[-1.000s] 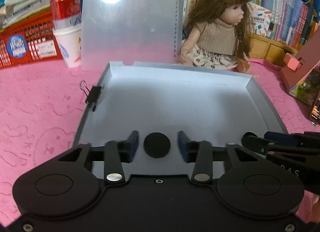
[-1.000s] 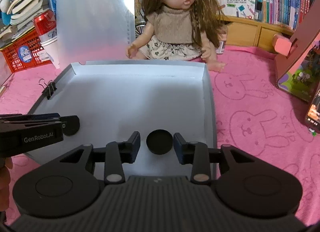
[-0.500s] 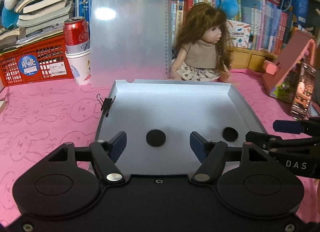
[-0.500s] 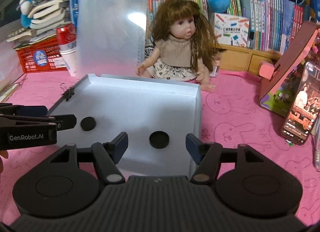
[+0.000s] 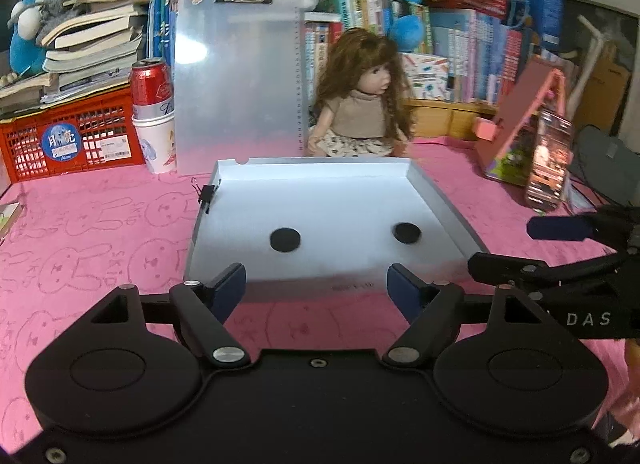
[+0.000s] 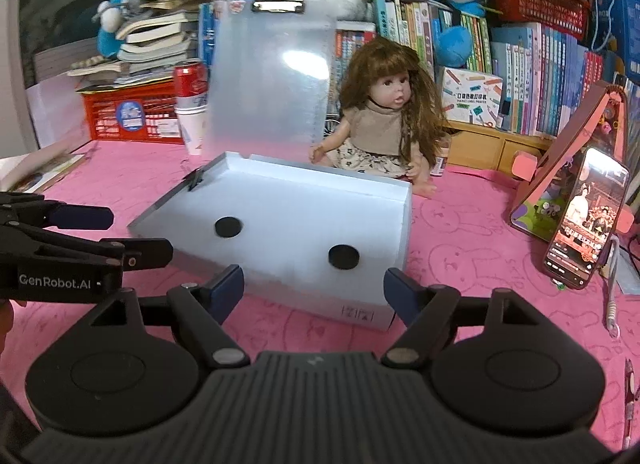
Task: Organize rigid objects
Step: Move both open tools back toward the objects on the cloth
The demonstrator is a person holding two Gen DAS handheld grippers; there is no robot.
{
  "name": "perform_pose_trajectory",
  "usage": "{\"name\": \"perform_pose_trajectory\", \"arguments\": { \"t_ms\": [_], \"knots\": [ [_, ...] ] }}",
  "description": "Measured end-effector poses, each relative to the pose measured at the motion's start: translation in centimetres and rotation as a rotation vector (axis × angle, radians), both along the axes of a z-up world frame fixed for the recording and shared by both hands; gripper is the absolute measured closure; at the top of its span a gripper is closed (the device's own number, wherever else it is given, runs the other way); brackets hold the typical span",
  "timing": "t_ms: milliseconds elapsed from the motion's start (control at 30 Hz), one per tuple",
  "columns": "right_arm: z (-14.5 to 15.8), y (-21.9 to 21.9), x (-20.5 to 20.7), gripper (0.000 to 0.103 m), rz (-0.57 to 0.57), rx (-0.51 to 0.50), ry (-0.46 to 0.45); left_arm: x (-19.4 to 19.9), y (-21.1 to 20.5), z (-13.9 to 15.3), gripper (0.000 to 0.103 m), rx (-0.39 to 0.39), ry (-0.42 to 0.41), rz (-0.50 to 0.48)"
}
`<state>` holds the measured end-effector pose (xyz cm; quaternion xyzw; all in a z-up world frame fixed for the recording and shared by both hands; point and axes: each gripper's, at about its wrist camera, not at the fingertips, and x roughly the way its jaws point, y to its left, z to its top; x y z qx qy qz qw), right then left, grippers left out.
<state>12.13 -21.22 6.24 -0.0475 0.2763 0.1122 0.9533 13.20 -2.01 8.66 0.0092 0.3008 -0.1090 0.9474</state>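
Note:
A shallow grey tray (image 5: 440, 199) (image 6: 396, 203) lies on the pink cloth. Two black round discs lie flat in it: one on the left (image 5: 285, 239) (image 6: 228, 226), one on the right (image 5: 406, 232) (image 6: 343, 256). My left gripper (image 5: 316, 290) is open and empty, above the cloth just before the tray's near edge. My right gripper (image 6: 314, 290) is open and empty, before the tray's near right corner. Each gripper shows at the edge of the other's view.
A doll (image 5: 366, 111) sits behind the tray beside an upright clear clipboard (image 5: 236, 79). A black binder clip (image 5: 208, 193) grips the tray's left wall. A red can in a cup (image 5: 154, 115) and red crate (image 5: 68, 135) stand back left. A phone (image 6: 584, 223) leans on a pink stand at right.
Both grippers opened wider and pulled back and up from the tray, leaving one disc each lying in it. The view widened to show the shelves.

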Motion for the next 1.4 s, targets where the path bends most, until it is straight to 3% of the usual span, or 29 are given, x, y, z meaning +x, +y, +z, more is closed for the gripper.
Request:
{"name": "perform_pose_trajectory", "arguments": {
  "t_ms": [500,867,1100,1333,1400],
  "knots": [
    [-2.6,-0.9,-6.6,0.014,0.040,0.024,-0.037,-9.2,-0.3,-2.2,0.023,0.011,-0.056,-0.053],
    [-4.7,-2.0,-10.9,0.014,0.068,0.011,-0.070,-13.6,0.4,-4.9,0.024,0.005,-0.015,-0.052],
    [-6.2,-1.8,-13.1,0.014,0.129,0.005,-0.080,-15.5,0.1,-6.1,0.031,0.010,0.010,-0.071],
    [-7.6,-0.6,-13.8,0.023,0.217,-0.043,-0.055,-16.0,-0.4,-6.7,0.052,-0.006,0.039,-0.098],
    [-7.9,-0.2,-13.7,0.024,0.230,-0.053,-0.053,-15.9,-0.4,-6.9,0.053,-0.005,0.043,-0.104]
  ]
}}
